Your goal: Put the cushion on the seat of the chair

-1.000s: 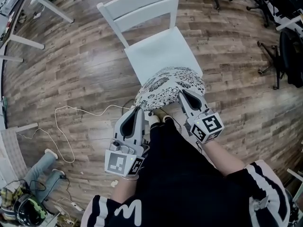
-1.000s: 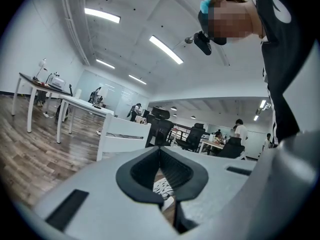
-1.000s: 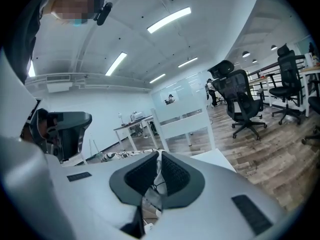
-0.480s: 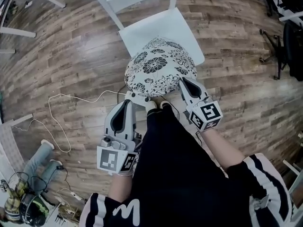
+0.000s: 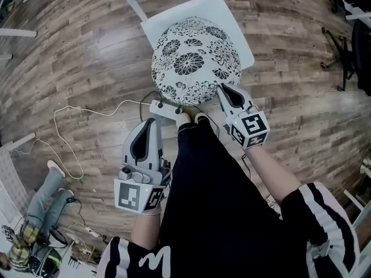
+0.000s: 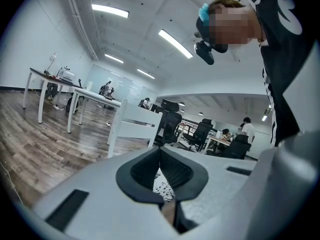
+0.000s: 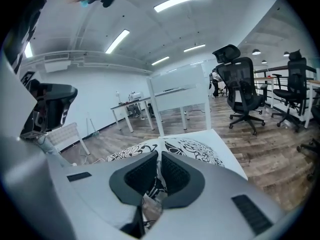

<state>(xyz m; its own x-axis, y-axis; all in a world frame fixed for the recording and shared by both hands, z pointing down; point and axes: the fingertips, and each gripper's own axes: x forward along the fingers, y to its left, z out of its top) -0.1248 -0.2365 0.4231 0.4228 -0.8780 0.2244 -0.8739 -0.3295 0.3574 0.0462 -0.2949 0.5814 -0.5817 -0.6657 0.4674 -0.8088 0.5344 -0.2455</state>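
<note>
A round floral cushion (image 5: 196, 59) lies on the white chair seat (image 5: 230, 17). The right gripper (image 5: 226, 89) pinches its near edge. The left gripper (image 5: 150, 124) hangs nearby, jaws together and empty. The cushion looks soft and light, best held by its rim.

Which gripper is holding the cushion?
The right gripper: its jaws pinch the near edge of the floral cushion. The left gripper hangs back, shut on nothing.

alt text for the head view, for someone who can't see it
From above, a round black-and-white floral cushion covers most of the seat of a white chair, its near edge pinched in the jaws of the right gripper. The left gripper sits nearer the person, jaws together, seemingly clear of the cushion, over a wood floor.
</note>
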